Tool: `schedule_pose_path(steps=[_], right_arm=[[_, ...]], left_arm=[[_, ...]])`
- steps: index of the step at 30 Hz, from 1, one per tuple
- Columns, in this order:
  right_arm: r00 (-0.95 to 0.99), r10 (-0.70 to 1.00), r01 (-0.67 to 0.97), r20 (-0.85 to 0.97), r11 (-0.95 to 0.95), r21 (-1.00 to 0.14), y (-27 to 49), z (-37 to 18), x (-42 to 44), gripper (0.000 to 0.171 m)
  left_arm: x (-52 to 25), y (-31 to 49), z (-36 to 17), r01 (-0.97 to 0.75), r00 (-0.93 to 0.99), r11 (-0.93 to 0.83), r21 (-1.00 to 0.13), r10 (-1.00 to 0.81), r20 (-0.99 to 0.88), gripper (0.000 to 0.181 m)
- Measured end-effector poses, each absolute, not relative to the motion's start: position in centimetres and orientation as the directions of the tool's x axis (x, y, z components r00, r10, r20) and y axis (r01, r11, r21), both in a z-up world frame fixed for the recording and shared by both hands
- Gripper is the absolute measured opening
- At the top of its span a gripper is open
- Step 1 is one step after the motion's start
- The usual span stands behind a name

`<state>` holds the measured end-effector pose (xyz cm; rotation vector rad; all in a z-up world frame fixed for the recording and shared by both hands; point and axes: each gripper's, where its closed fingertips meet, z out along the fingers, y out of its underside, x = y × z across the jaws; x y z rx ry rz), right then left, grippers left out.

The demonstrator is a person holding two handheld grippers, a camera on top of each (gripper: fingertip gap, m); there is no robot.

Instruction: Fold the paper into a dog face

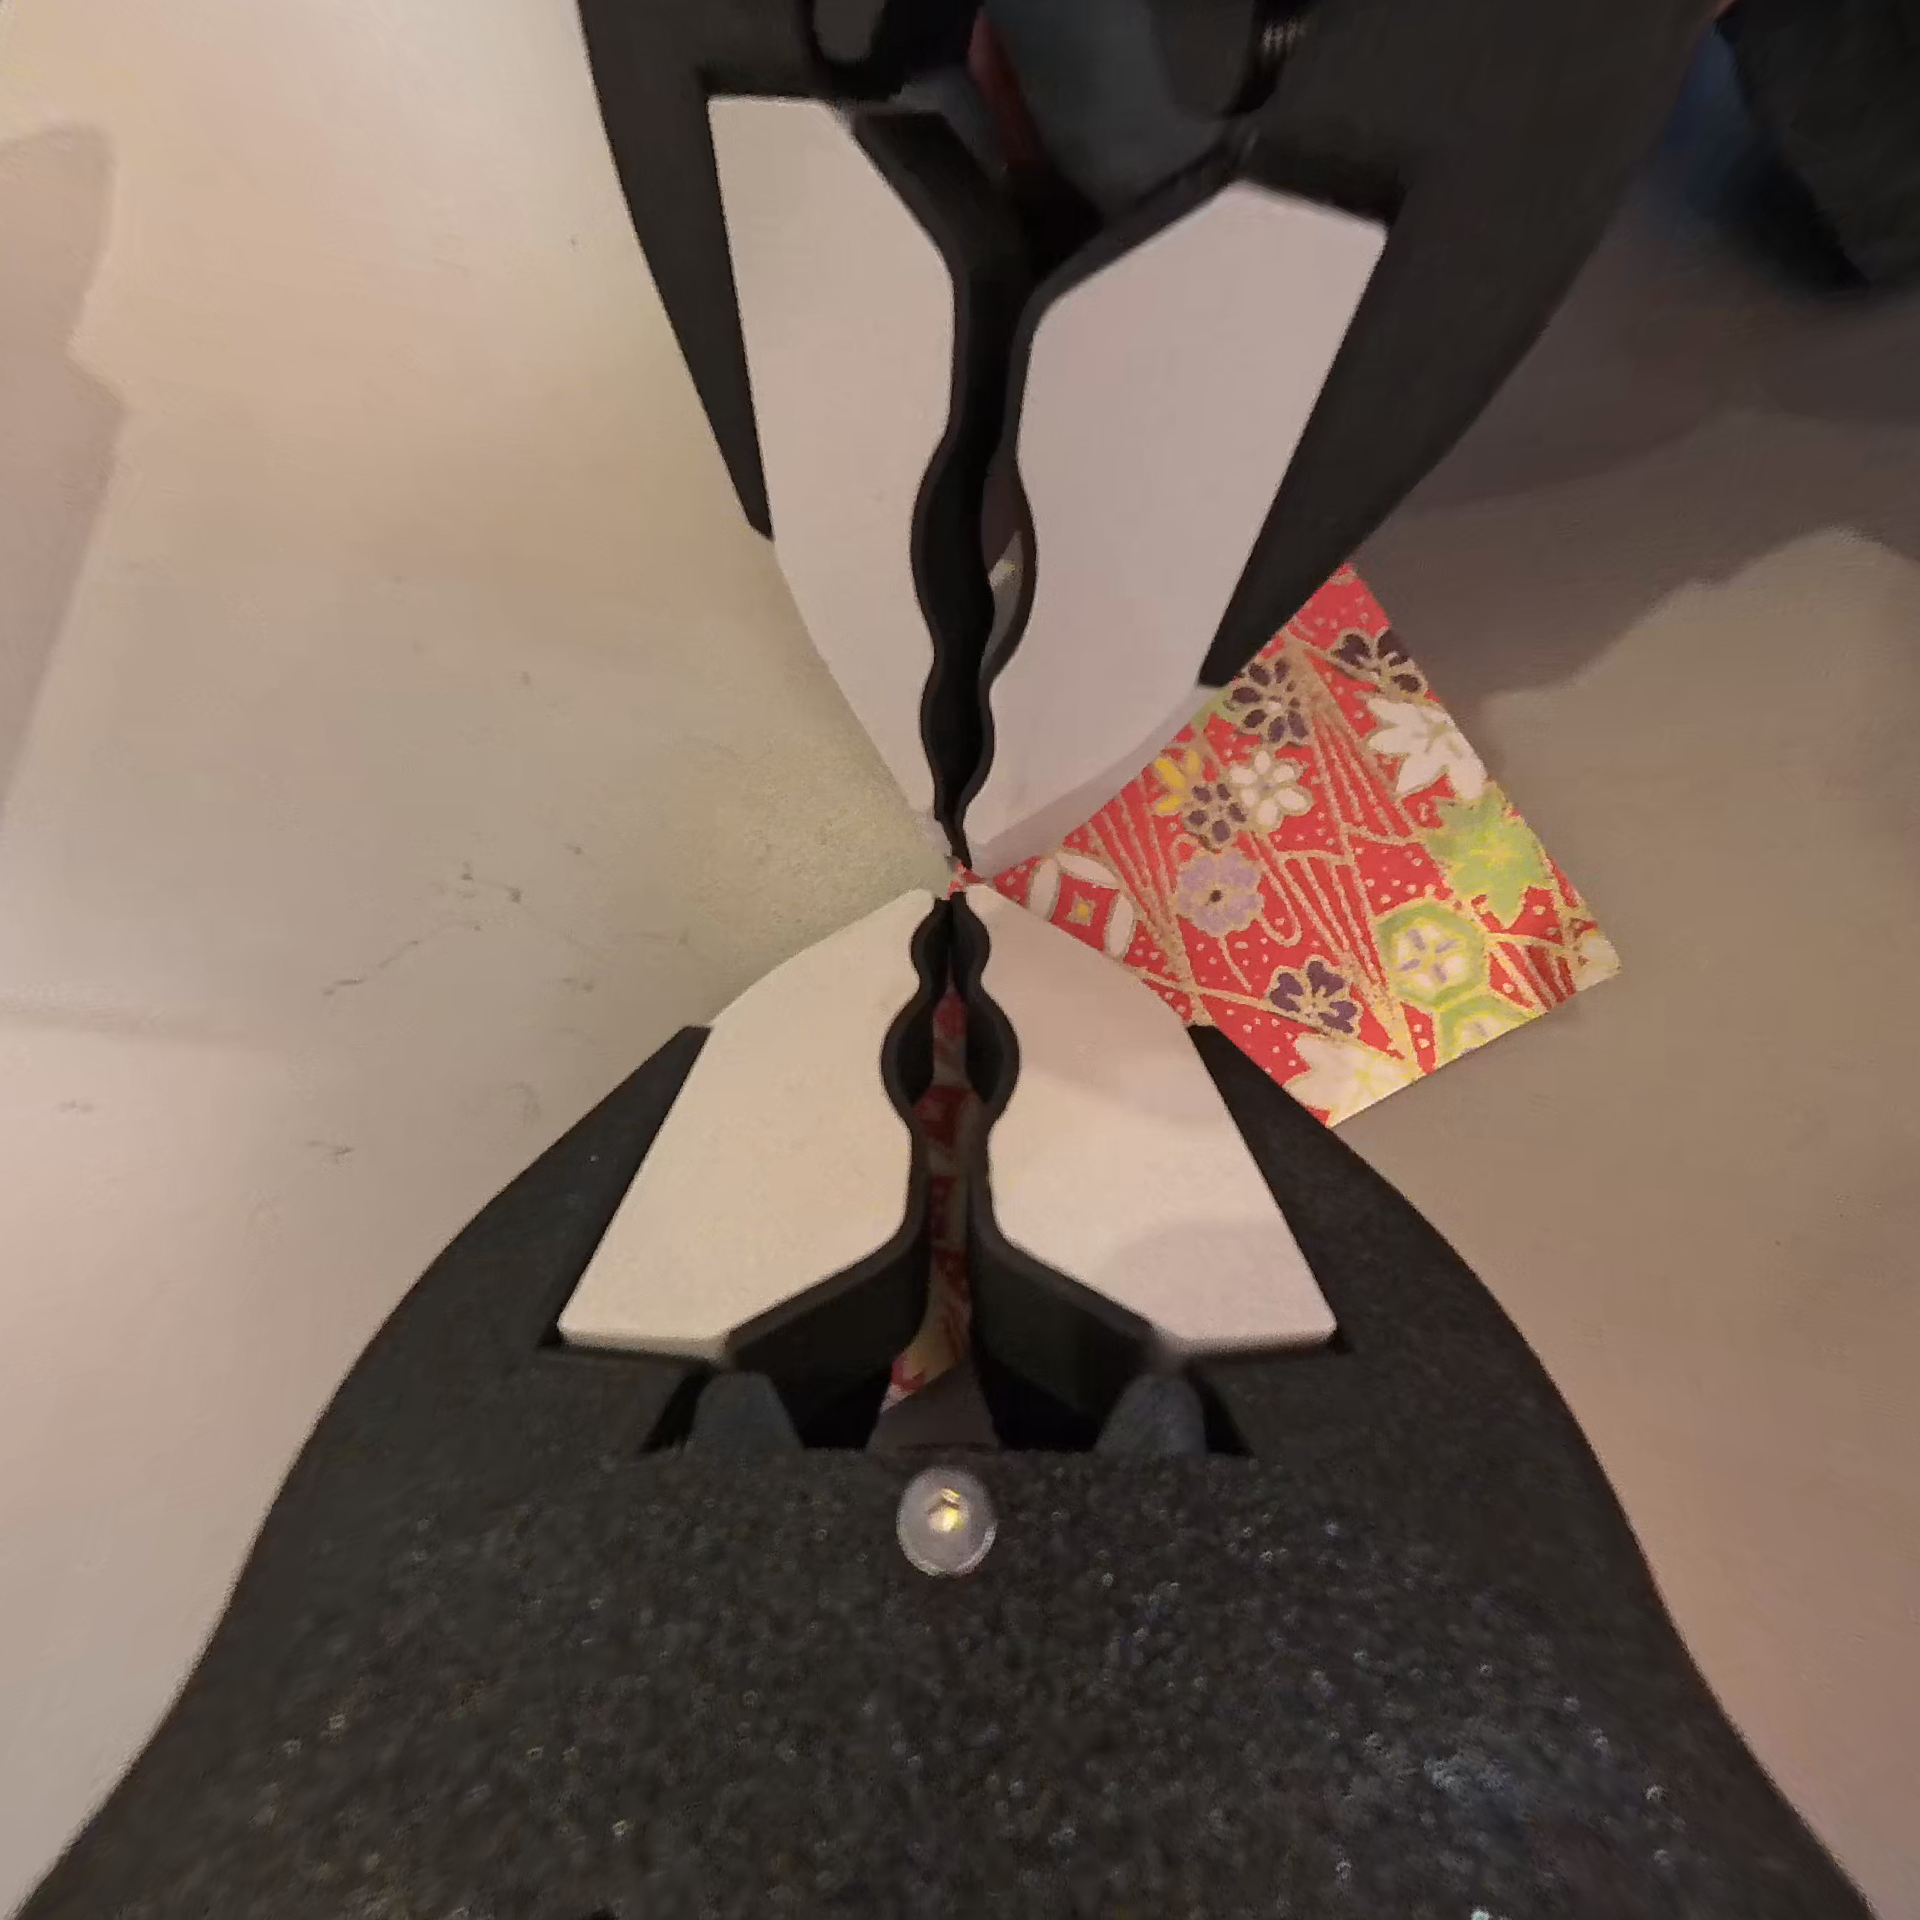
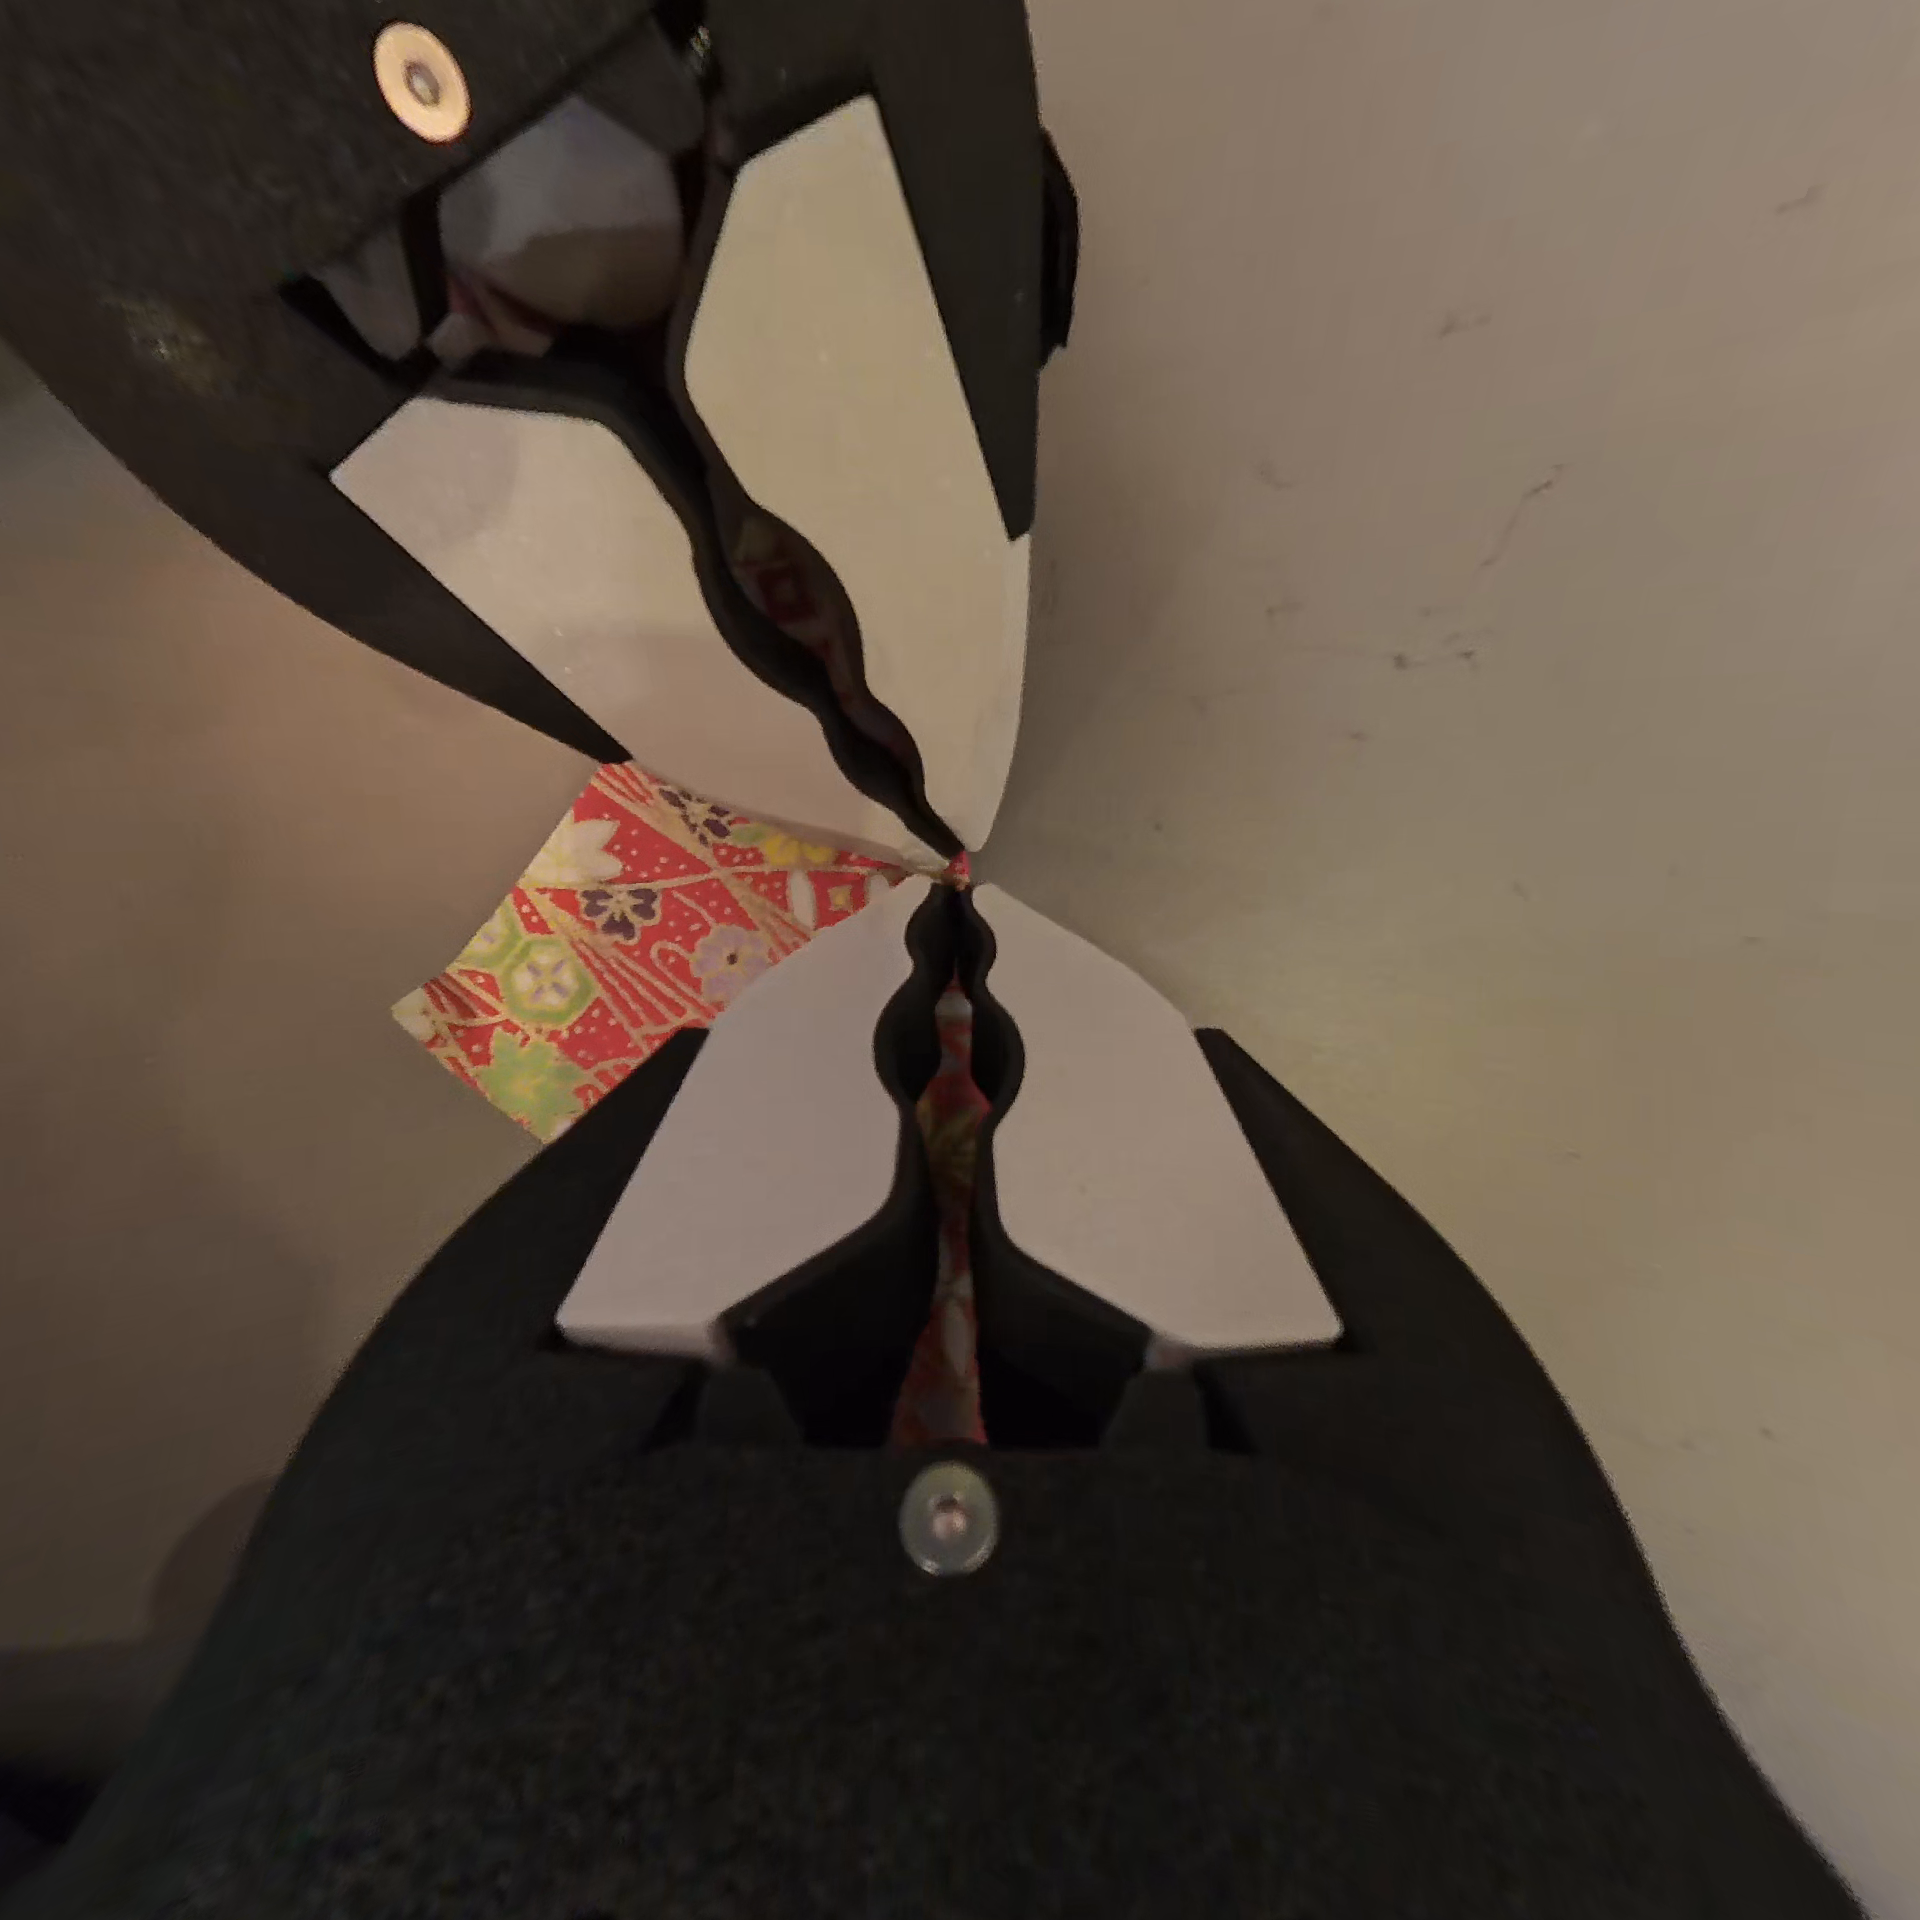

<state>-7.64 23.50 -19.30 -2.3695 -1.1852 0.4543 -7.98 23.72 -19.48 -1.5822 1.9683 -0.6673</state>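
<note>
Paper: one sheet (image 1: 1340, 862), red with floral print, folded; one corner pinched where both grippers meet tip to tip, the rest spread to one side over the table.
Left gripper (image 1: 951, 914): one; fingers closed on the paper, a strip of it showing between them.
Right gripper (image 2: 951, 904): one; fingers closed on the same paper corner.
Table (image 1: 364, 727): one, pale, lightly scuffed.

Your left gripper (image 1: 951, 914) and right gripper (image 2: 954, 902) are both clamped tight, fingertips meeting tip-to-tip, each pinching the paper (image 1: 1340, 862) at the same corner.
</note>
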Motion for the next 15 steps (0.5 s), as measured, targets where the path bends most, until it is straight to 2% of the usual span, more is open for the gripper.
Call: schedule_pose_path(steps=[15], right_arm=[[0.574, 0.816, 0.713, 0.062, -0.461, -0.529, 23.43, -19.63, -6.88, 0.000]], left_arm=[[-8.02, 23.71, -19.49, -0.723, -0.178, 0.200, -0.661, -0.979, -0.101, 0.000]])
